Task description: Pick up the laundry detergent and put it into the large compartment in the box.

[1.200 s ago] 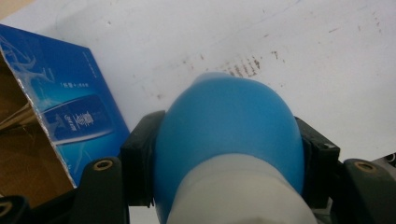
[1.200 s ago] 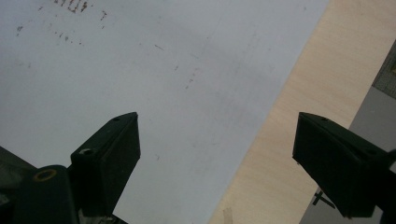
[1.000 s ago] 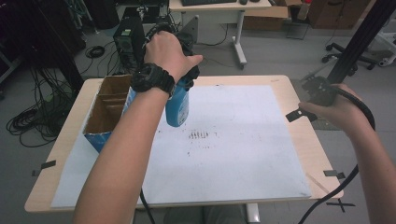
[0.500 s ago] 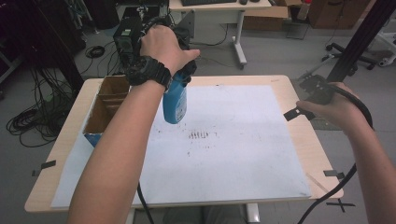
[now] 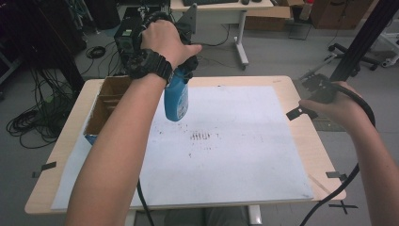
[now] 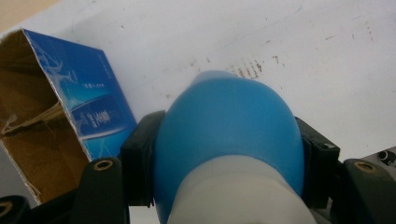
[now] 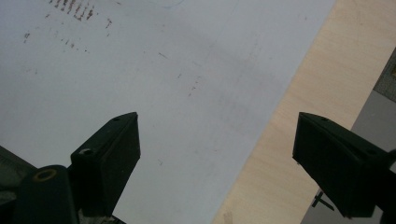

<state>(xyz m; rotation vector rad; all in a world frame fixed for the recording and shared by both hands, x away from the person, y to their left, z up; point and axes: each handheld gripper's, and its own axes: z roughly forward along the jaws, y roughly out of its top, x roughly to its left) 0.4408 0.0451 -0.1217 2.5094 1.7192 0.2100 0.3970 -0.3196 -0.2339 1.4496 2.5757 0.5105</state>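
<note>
Clamped on a blue bottle (image 5: 177, 96), the left gripper (image 5: 181, 70) sits in the upper middle-left of the high view, under a hand with a dark wristwatch (image 5: 149, 66); the bottle hangs beneath it, clear of the surface, its blue body pointing down toward the table; in the left gripper view the bottle (image 6: 229, 140) takes up the centre and bottom of the frame, blue above a pale whitish part at the lower edge, with a black jaw pressed against each side of it; then the rest, largest first; the wooden table (image 5: 301, 141) spans the middle of the high view, and a big white sheet (image 5: 244, 155) covers most of its top, marked near the centre with a cluster of small dark strokes (image 5: 201, 136); an open cardboard box (image 5: 106, 103) with a blue printed outer face stands at the left edge of the table, just left of the hanging bottle, and in the left gripper view it (image 6: 56, 121) fills the left side, brown inside; the right gripper (image 5: 313, 92) sits at the right edge of the high view, held in a hand over the table's right border, and in the right gripper view its jaws stand wide apart with nothing between them, above the white sheet (image 7: 163, 84) and the bare wood strip (image 7: 285, 140); small black tape marks (image 5: 335, 174) lie at the table's lower right.
</note>
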